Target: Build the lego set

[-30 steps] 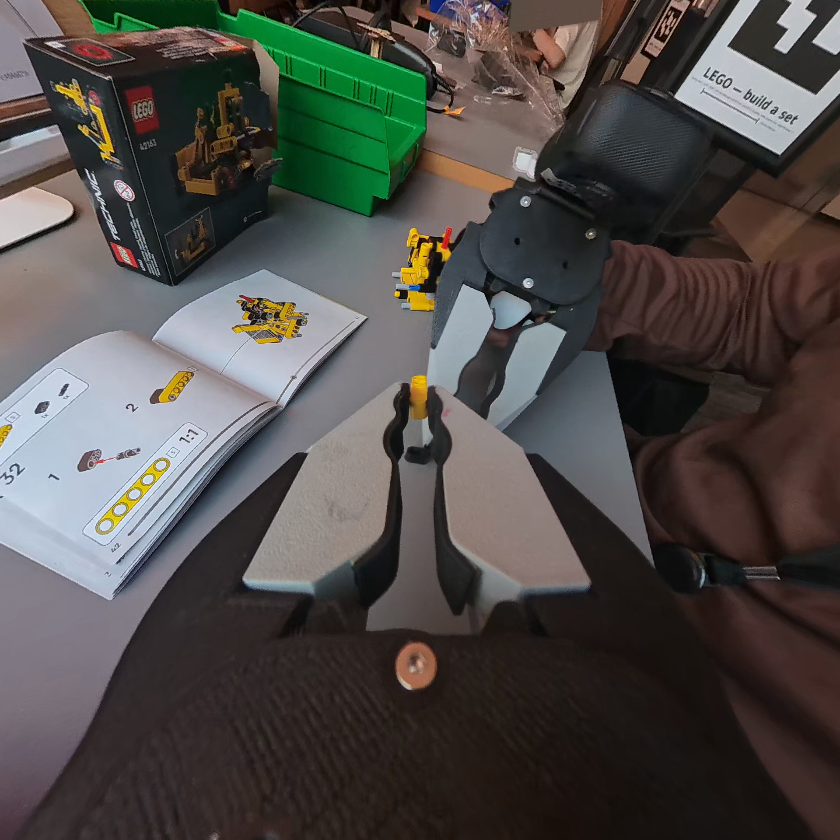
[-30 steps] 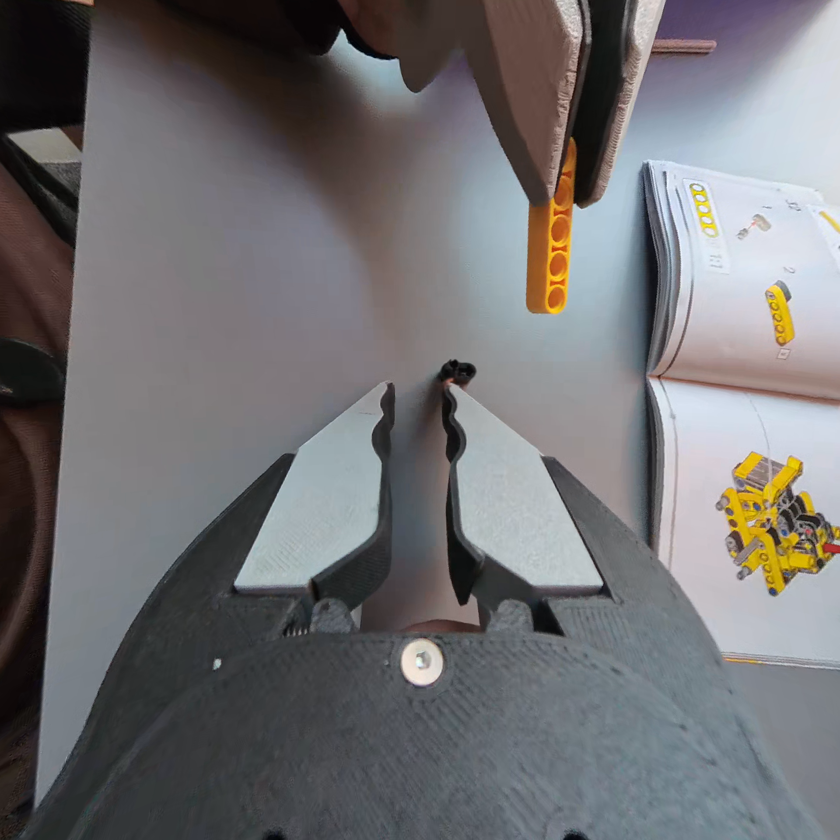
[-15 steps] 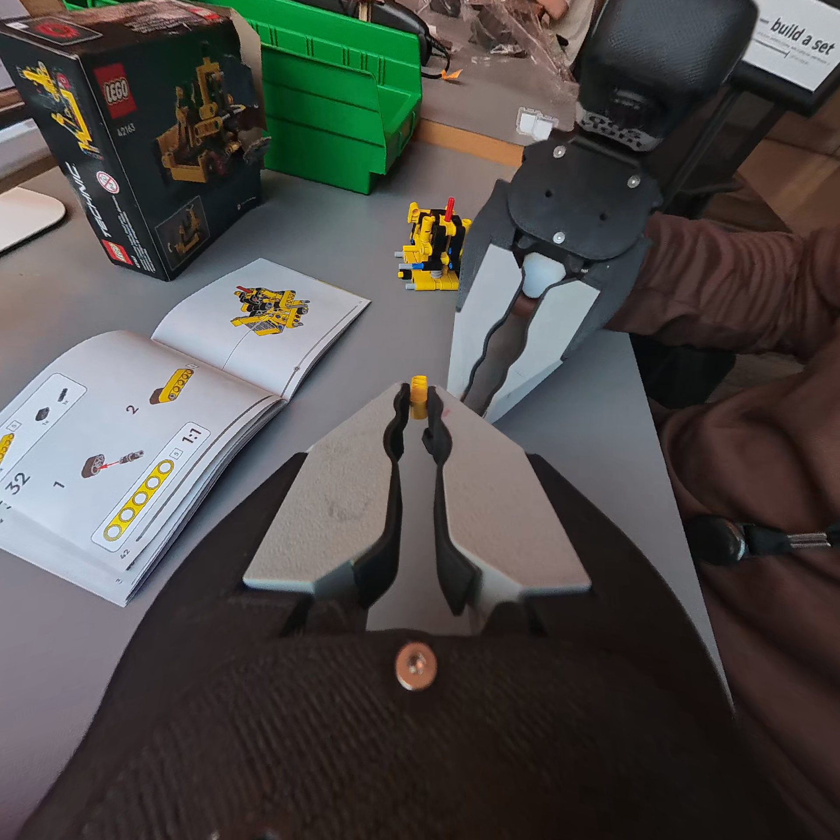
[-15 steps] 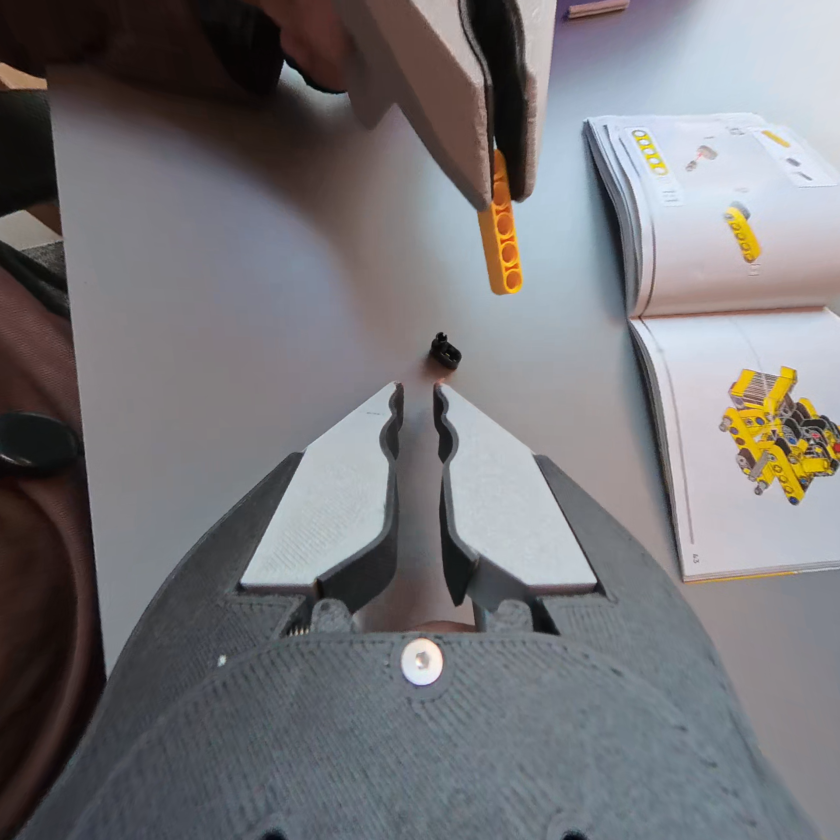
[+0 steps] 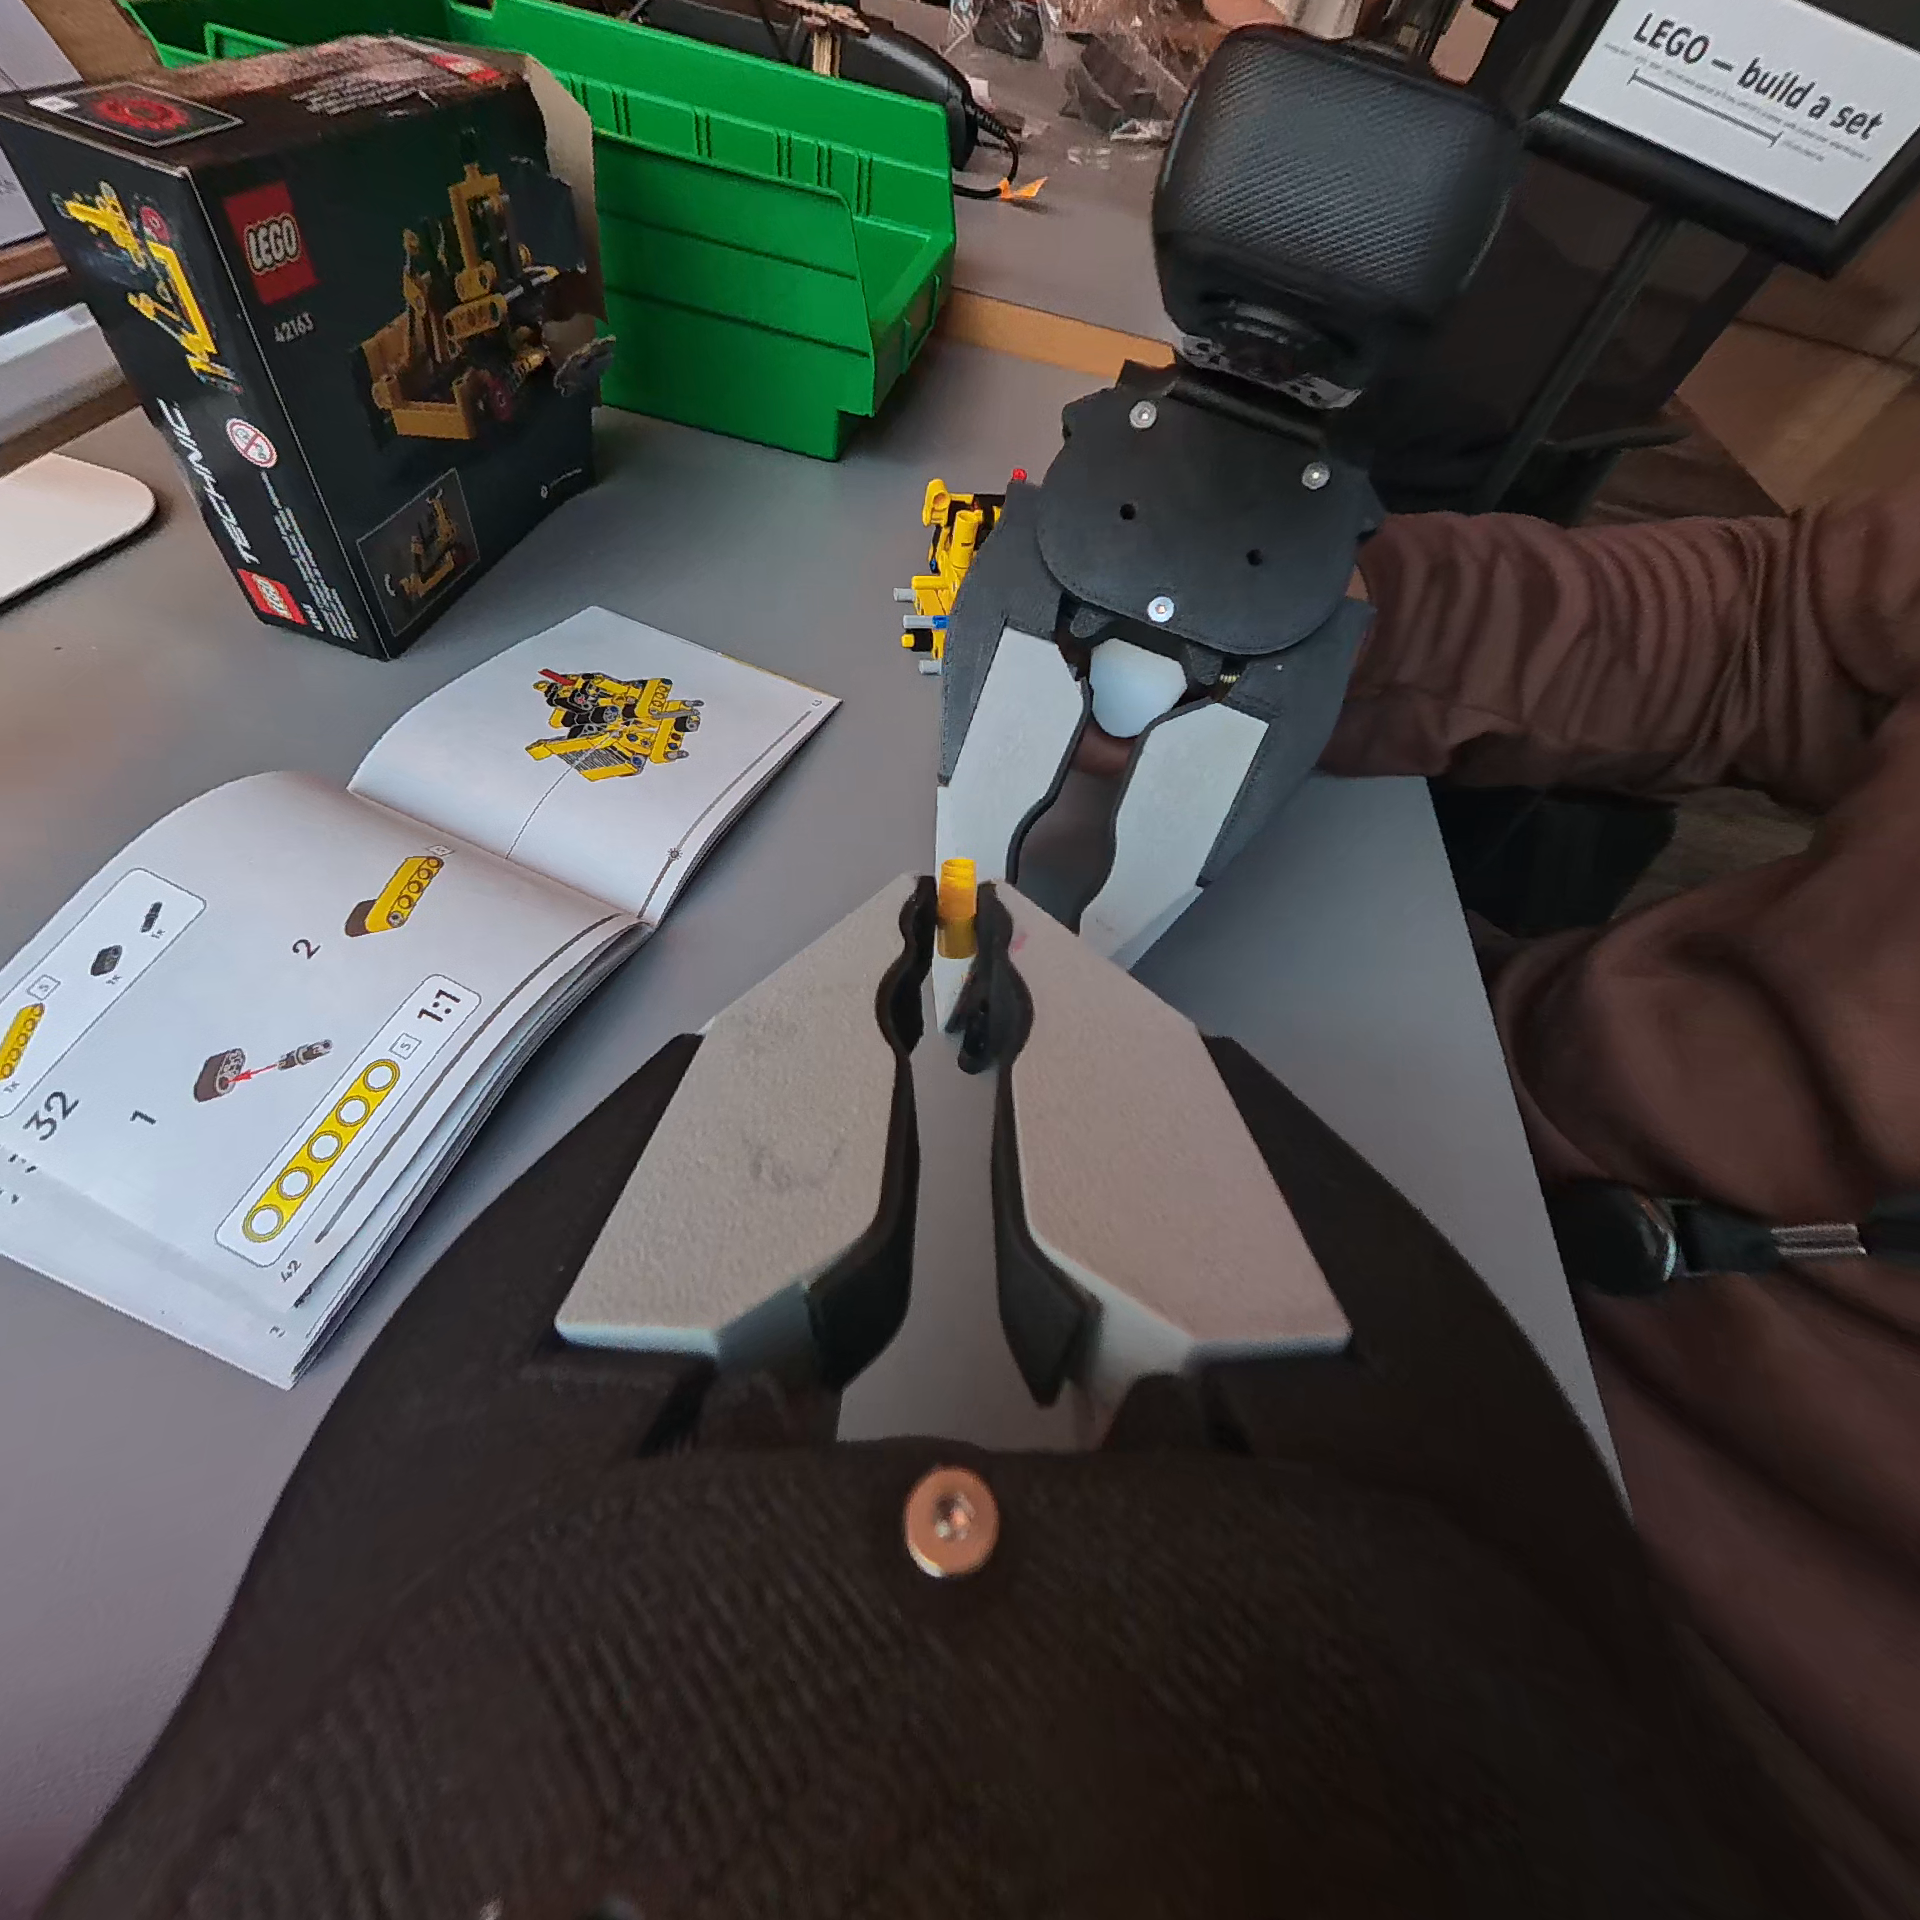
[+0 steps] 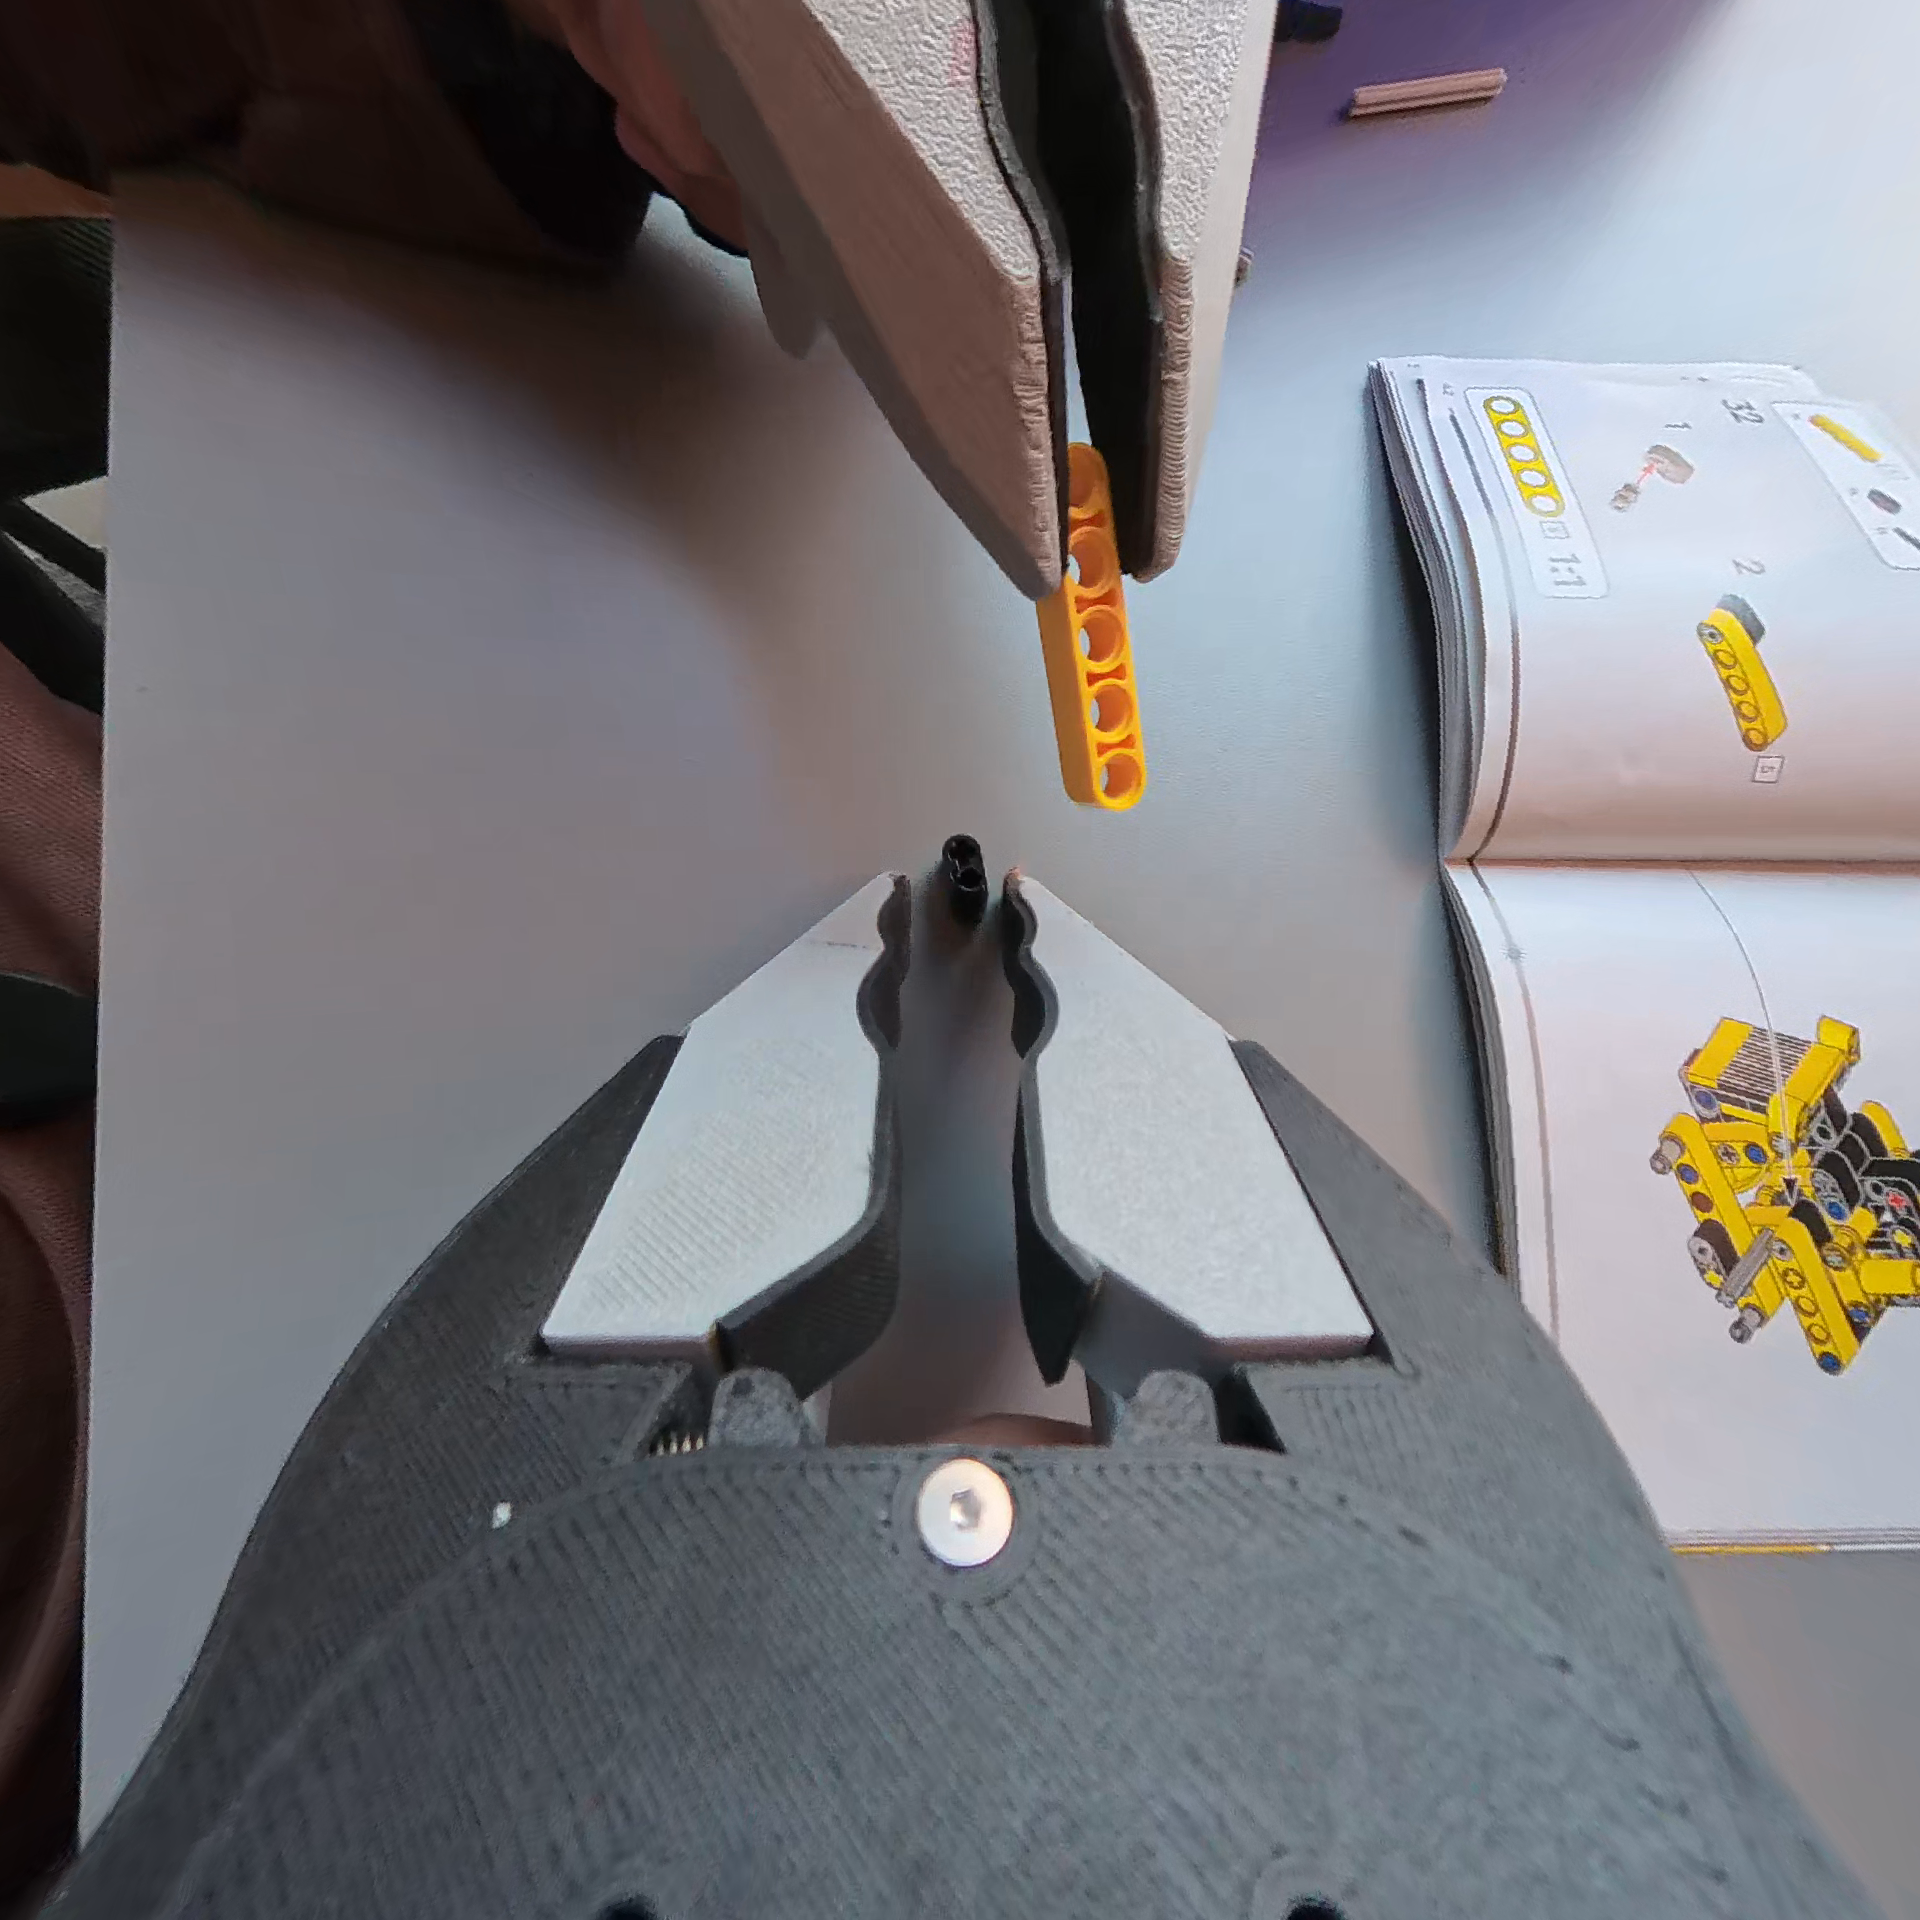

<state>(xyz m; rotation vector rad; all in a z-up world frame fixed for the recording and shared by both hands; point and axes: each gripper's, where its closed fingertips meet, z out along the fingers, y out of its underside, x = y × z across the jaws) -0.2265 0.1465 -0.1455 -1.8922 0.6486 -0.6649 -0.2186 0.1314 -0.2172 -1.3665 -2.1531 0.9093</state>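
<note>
My left gripper pinches the yellow beam by one end; my right gripper is slightly parted around the black connector on the table. If I close off-centre, I think that connector could squirt out

From my left wrist view the booklet lies open on the table to the left, the box beyond it, the bin behind the box, and the model far centre, behind my right gripper.
</note>
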